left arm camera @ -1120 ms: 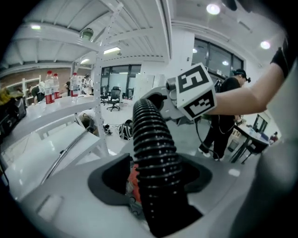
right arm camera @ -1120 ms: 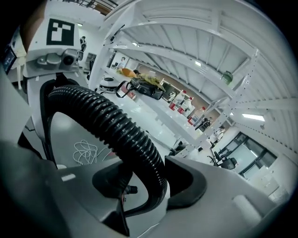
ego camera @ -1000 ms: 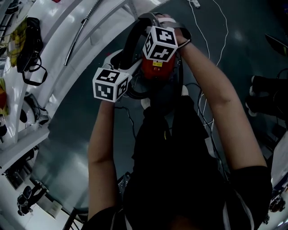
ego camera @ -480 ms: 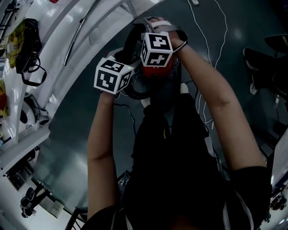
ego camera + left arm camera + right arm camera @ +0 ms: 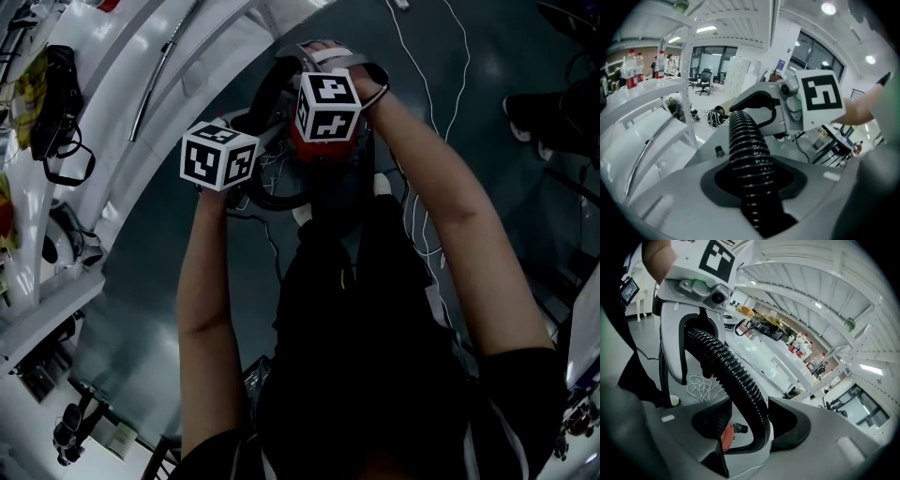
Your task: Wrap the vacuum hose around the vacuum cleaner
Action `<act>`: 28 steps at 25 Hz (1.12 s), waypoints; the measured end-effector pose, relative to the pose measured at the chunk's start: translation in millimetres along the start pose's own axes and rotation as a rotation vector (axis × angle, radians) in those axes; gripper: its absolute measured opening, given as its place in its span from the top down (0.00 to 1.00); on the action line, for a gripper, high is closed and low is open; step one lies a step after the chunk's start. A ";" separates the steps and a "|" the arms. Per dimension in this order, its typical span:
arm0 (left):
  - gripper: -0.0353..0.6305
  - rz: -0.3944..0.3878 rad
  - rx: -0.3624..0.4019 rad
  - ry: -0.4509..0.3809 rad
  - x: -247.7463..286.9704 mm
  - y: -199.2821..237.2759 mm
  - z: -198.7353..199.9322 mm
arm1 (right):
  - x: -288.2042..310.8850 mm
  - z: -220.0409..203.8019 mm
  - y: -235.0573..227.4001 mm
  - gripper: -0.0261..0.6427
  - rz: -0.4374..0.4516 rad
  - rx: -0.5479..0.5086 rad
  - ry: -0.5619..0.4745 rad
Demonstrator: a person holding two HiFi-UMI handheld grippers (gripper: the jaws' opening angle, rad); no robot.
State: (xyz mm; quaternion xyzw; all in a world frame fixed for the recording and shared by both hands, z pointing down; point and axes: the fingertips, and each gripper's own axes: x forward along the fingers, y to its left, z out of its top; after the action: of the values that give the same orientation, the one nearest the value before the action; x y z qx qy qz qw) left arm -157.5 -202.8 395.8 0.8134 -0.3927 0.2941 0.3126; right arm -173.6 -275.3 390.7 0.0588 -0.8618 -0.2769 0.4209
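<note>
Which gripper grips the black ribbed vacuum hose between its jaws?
The left gripper: its jaws have just been closing and press the black ribbed vacuum hose from both sides. The right gripper has just been opening and stands wide around it.

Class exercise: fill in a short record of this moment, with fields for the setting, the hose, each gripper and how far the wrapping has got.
setting: red vacuum cleaner standing on a dark floor
hose: black ribbed vacuum hose, running between the jaws of both grippers
left gripper: jaws have just been closing; pads press on the hose
right gripper: jaws have just been opening; the hose passes between them with a gap on one side
progress: the hose curves beside the cleaner; how much is wrapped cannot be told
</note>
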 end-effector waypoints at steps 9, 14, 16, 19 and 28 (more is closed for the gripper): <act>0.76 0.136 -0.179 -0.089 -15.1 40.7 -10.7 | -6.9 -39.3 21.6 0.67 0.043 0.320 -0.008; 0.76 0.167 -0.198 -0.106 -12.8 48.4 -16.8 | 4.5 -49.1 65.8 0.69 0.136 0.412 -0.001; 0.76 0.176 -0.205 -0.104 -12.8 52.0 -19.2 | 9.7 -48.5 83.1 0.69 0.173 0.438 0.000; 0.77 0.184 -0.210 -0.105 -14.7 58.2 -22.6 | 17.7 -43.1 110.2 0.69 0.228 0.455 0.004; 0.77 0.165 -0.203 -0.114 -13.7 62.1 -41.0 | 26.8 -29.4 199.7 0.71 0.328 0.516 0.053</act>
State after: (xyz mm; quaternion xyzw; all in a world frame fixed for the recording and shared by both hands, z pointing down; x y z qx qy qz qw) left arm -225.2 -197.1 428.9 0.7580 -0.5029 0.2307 0.3453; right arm -142.2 -129.2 528.9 0.0308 -0.8905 0.0243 0.4533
